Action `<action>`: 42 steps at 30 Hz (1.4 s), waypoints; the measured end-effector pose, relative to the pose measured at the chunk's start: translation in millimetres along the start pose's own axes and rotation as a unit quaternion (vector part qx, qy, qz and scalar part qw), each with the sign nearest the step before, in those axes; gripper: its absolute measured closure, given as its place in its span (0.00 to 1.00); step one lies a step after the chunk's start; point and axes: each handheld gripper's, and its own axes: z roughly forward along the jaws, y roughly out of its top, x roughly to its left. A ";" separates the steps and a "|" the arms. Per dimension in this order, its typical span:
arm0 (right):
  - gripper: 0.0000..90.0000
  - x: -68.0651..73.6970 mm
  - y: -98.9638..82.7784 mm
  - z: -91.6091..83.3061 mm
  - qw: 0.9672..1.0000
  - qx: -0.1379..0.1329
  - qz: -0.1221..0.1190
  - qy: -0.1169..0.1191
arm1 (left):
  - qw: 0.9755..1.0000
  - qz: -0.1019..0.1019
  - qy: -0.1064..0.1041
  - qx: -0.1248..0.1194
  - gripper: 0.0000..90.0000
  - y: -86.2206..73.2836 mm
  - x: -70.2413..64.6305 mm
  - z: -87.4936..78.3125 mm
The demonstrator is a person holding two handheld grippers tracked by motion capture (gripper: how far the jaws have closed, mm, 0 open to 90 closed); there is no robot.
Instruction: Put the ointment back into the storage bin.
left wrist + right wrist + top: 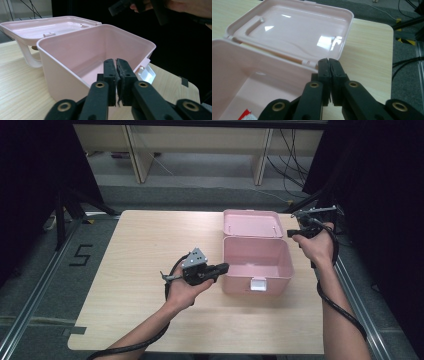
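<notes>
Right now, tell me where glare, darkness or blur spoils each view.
High view: sharp and evenly lit on the table, black at both sides. Right gripper view: white glare patches on the open lid of the pink box. Left gripper view: black background at right, the near gripper slightly soft.

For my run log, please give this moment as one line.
pink box: lid open | left gripper: shut, empty, beside box | right gripper: shut, empty, near hinge

Left of the left gripper's fingers (pixel 222 267) the tabletop (pixel 145 245) lies bare; just right of them stands the open pink box (pixel 256 262), its lid (pixel 252 223) flat behind.
</notes>
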 end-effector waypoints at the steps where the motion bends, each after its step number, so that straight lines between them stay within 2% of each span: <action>1: 0.98 -1.0 2.0 1.9 1.000 0.000 0.002 -0.003 | 1.000 0.001 0.001 0.001 0.99 -0.6 -0.1 1.8; 4: 0.95 -2.0 11.6 9.5 1.000 0.008 0.020 -0.003 | 1.000 0.005 0.011 0.003 0.99 1.3 1.4 7.3; 6: 0.94 -6.5 18.0 15.8 1.000 0.003 0.003 -0.010 | 1.000 0.009 0.008 0.006 0.99 1.6 1.0 10.7; 7: 0.94 -5.1 22.1 18.1 1.000 0.008 0.018 -0.008 | 1.000 0.011 0.009 0.010 0.99 1.3 -0.5 11.7; 8: 0.94 -7.6 25.1 21.2 1.000 0.002 0.003 -0.016 | 1.000 0.011 0.007 0.010 0.99 0.5 -1.5 12.9; 13: 0.89 -10.6 40.6 34.1 1.000 0.003 0.020 -0.023 | 1.000 0.014 0.011 0.008 0.99 -3.6 -4.0 18.2; 14: 0.88 -10.8 42.2 37.2 0.999 0.000 0.026 -0.025 | 1.000 0.015 0.011 0.009 0.99 -4.1 -4.0 18.8; 15: 0.88 -13.3 43.0 39.8 0.999 -0.005 0.015 -0.032 | 1.000 0.018 0.015 0.012 0.99 -4.9 -4.0 19.2; 16: 0.87 -12.8 44.6 43.0 0.999 -0.005 0.031 -0.029 | 1.000 0.017 0.015 0.012 0.99 -5.7 -4.0 19.7; 22: 0.85 -18.2 49.7 57.5 0.999 0.004 0.036 -0.040 | 1.000 0.015 0.014 0.010 0.99 -9.5 -4.0 20.8; 23: 0.85 -20.1 49.7 64.0 0.998 0.003 0.032 -0.050 | 1.000 0.016 0.015 0.010 0.99 -10.3 -4.5 20.9; 24: 0.85 -17.9 50.4 65.1 0.998 0.010 0.050 -0.046 | 1.000 0.016 0.015 0.009 0.99 -10.5 -4.5 20.9; 26: 0.84 -19.1 49.7 68.4 0.998 0.003 0.044 -0.047 | 1.000 0.017 0.015 0.008 0.99 -10.8 -4.1 20.9; 28: 0.83 -17.4 50.8 71.8 0.997 0.009 0.060 -0.047 | 1.000 0.017 0.018 0.009 0.99 -10.9 -3.7 20.6; 29: 0.83 -14.9 52.3 71.6 0.996 0.017 0.078 -0.047 | 1.000 0.016 0.019 0.009 0.99 -11.2 -3.5 20.4; 30: 0.83 -19.4 50.5 75.4 0.998 0.007 0.046 -0.052 | 1.000 0.016 0.018 0.009 0.99 -11.5 -3.5 20.4; 31: 0.83 -18.7 51.9 75.7 0.997 0.012 0.056 -0.054 | 1.000 0.018 0.016 0.008 0.99 -12.0 -3.6 20.8; 33: 0.82 -22.4 52.5 79.0 0.997 0.010 0.045 -0.057 | 1.000 0.014 0.010 0.001 0.99 -12.9 -4.2 22.2; 34: 0.82 -21.7 52.5 81.0 0.997 0.011 0.057 -0.055 | 1.000 0.016 0.015 0.006 0.99 -12.4 -5.0 21.5; 35: 0.82 -22.6 52.2 82.8 0.997 0.014 0.054 -0.061 | 1.000 0.014 0.014 0.005 0.99 -12.4 -5.2 21.8; 36: 0.82 -24.2 52.2 85.3 0.997 0.012 0.043 -0.060 | 1.000 0.015 0.015 0.005 0.99 -12.5 -5.2 21.9; 37: 0.82 -22.6 52.6 88.6 0.996 0.013 0.053 -0.063 | 1.000 0.015 0.015 0.004 0.99 -12.7 -5.0 22.0; 38: 0.82 -22.6 52.6 88.6 0.996 0.013 0.053 -0.063 | 1.000 0.014 0.015 0.004 0.99 -13.0 -4.8 22.0; 39: 0.82 -25.0 53.4 89.0 0.997 0.016 0.036 -0.067 | 1.000 0.013 0.015 0.003 0.99 -13.4 -4.6 22.2; 40: 0.82 -25.7 54.1 90.4 0.997 0.016 0.034 -0.065 | 1.000 0.014 0.015 0.003 0.99 -13.5 -4.6 22.2; 41: 0.82 -23.6 56.0 91.3 0.996 0.021 0.054 -0.064 | 1.000 0.016 0.015 0.004 0.99 -13.4 -4.6 22.0; 42: 0.82 -23.6 56.0 91.3 0.996 0.021 0.054 -0.064 | 1.000 0.016 0.015 0.004 0.99 -13.5 -4.6 21.9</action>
